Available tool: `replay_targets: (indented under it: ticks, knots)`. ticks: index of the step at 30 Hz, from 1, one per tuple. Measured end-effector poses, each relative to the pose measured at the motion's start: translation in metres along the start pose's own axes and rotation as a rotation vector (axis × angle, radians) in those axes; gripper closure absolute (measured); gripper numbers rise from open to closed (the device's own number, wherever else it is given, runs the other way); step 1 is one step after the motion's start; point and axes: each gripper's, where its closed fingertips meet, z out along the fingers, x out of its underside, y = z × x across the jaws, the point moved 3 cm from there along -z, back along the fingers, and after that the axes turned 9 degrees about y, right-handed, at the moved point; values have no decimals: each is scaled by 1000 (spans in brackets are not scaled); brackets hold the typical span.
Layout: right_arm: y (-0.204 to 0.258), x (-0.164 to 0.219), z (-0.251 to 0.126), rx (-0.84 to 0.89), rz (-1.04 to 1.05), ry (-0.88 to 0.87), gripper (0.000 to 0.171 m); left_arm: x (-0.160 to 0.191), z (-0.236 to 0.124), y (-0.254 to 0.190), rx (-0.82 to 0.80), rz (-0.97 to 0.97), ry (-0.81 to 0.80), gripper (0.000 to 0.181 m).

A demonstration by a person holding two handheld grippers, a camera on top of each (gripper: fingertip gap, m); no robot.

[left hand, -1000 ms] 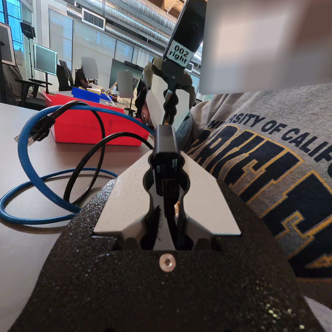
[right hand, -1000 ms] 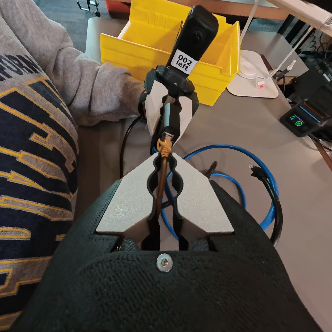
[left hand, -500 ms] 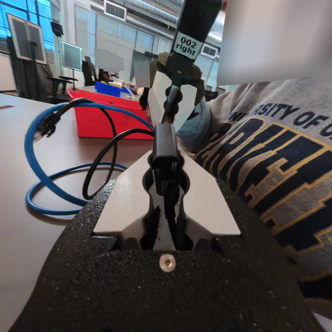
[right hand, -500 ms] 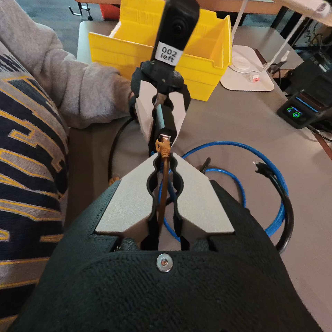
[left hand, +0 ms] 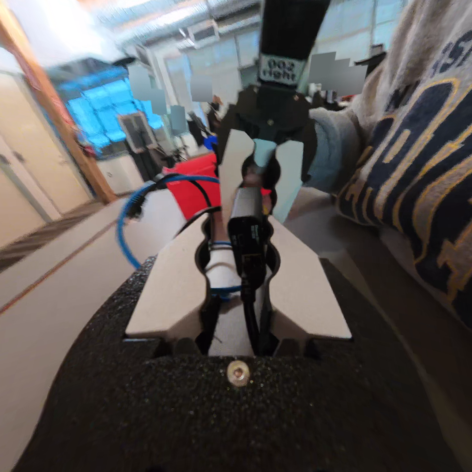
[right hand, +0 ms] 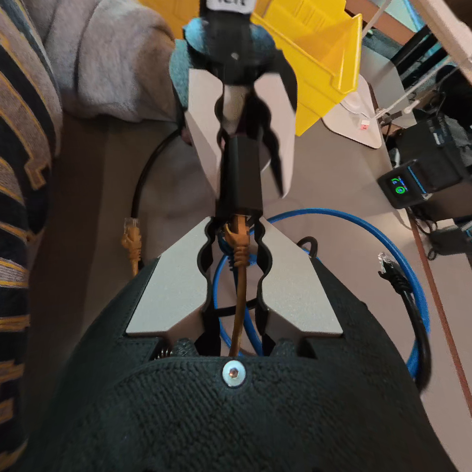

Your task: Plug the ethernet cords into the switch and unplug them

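Left gripper [left hand: 238, 258]: its jaws are standing parted around the switch [left hand: 246, 229], a small dark box with a black lead running back out of its near end. The box is lying against the right finger, with a clear gap on the left side; whether the fingers are actually pinching it cannot be told.

Right gripper [right hand: 234, 245]: its jaws are standing apart, with the orange ethernet cord [right hand: 238, 293] passing loose down the gap between them. Neither finger is touching the cord. The orange plug is meeting the near end of the switch [right hand: 241, 176]; how deeply it is seated cannot be told.

The two grippers are facing each other nose to nose above the counter [right hand: 332, 178], close to the edge where the person in a grey sweatshirt [right hand: 107, 63] is sitting.

Second orange plug [right hand: 131, 237]: hanging free near that same edge.

Blue ethernet cord [right hand: 357, 222]: lying looped on the counter beneath the grippers, a black ethernet cord [right hand: 398, 283] running along its loop with its plug unconnected.

Yellow bin [right hand: 314, 51]: sitting toward the far side of the counter behind the left gripper.

Red bin [left hand: 194, 189]: standing on the counter behind the right gripper.

Small black device with a lit screen [right hand: 406, 186]: sitting at the counter's right edge.
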Motion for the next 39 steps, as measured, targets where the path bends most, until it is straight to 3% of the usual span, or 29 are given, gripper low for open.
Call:
replay_targets:
  ticks: [3, 6, 8, 12, 18, 26, 32, 35, 39]
  knots:
    - [-15, 3, -14, 79, 15, -24, 143, -19, -27, 26, -251, 77, -143, 119]
    - [-35, 7, -40, 193, 19, -40, 145, -29, -62, 53, -541, 97, -215, 121]
    - [-51, 10, -59, 302, -1, -29, 147, -29, -72, 61, -626, 104, -213, 111]
    - [-88, 2, -111, 535, -67, -26, 148, -20, -66, 65, -629, 54, -171, 97]
    - [-135, -21, -208, 842, -178, 0, 147, -5, -57, 70, -602, -19, -113, 94]
    - [-183, -18, -332, 1144, -199, 96, 149, 6, -59, 79, -573, -161, -126, 93]
    - [-199, 15, -366, 1121, -157, 172, 149, 12, -55, 80, -563, -183, -95, 93]
    - [-195, 49, -354, 1005, -159, 257, 149, 14, -52, 79, -555, -177, -78, 93]
    - [-188, 105, -326, 823, -168, 508, 149, 16, -49, 78, -547, -169, -61, 94]
